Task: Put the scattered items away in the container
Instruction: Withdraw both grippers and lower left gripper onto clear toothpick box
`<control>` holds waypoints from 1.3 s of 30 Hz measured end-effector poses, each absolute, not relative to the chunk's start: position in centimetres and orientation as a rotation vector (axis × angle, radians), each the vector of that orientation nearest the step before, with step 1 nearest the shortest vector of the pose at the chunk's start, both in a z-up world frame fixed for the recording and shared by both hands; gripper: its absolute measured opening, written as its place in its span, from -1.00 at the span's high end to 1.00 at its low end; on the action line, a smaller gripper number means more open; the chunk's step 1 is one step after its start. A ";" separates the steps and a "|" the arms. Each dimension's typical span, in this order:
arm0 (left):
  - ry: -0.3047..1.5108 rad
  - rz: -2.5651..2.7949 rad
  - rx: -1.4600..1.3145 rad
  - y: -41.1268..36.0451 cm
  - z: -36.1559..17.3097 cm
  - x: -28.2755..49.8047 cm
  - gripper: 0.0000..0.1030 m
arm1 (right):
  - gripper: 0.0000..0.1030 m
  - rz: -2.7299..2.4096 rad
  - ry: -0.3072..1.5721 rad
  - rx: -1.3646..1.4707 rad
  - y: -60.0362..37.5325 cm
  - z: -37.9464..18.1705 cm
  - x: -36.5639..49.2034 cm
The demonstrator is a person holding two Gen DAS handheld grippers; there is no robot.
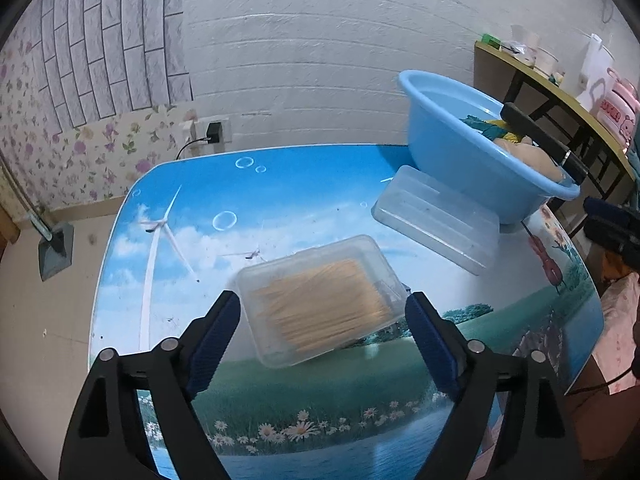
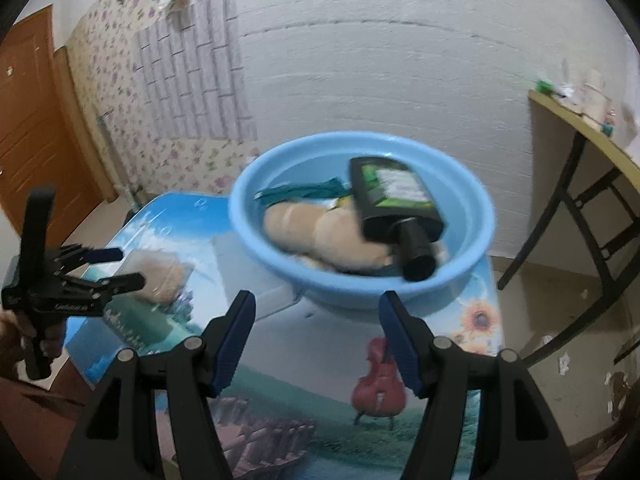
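Clear toothpick box between spread left gripper jaws, right gripper spread empty, scenic-print table, white wall

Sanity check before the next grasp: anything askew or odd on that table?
Yes. The clear lid is off its toothpick box and leans tilted against the blue basin. The box sits open, skewed to the table edge. Nothing spilled.

- My left tongs are spread wide around the clear box of toothpicks on the bench, pads not pressing.
- Blue basin sits behind, a clear lid leaning against it.
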State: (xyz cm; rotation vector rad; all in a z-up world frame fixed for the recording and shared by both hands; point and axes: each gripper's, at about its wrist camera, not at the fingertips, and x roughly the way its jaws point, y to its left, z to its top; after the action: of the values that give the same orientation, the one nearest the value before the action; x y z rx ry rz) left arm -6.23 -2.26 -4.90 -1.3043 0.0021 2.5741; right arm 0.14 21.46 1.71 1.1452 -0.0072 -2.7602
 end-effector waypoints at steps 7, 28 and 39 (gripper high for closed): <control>-0.060 2.566 -1.380 -1.6 -5.5 -6.7 -0.83 | -0.24 -2.653 0.032 1.225 19.4 -0.6 -0.5; -0.152 2.546 -1.515 -1.3 -7.0 -8.5 -0.91 | -0.47 -2.531 0.021 1.297 16.1 -4.6 -6.0; -0.165 2.527 -1.537 -1.9 -7.4 -8.9 -0.93 | -0.47 -2.456 0.041 1.285 14.0 -5.1 -7.2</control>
State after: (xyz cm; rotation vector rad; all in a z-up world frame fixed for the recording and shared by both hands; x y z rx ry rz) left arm -8.90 -1.94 -7.44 -1.5373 -0.1647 2.5268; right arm -7.22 13.95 -5.15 1.2848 0.0409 -2.4561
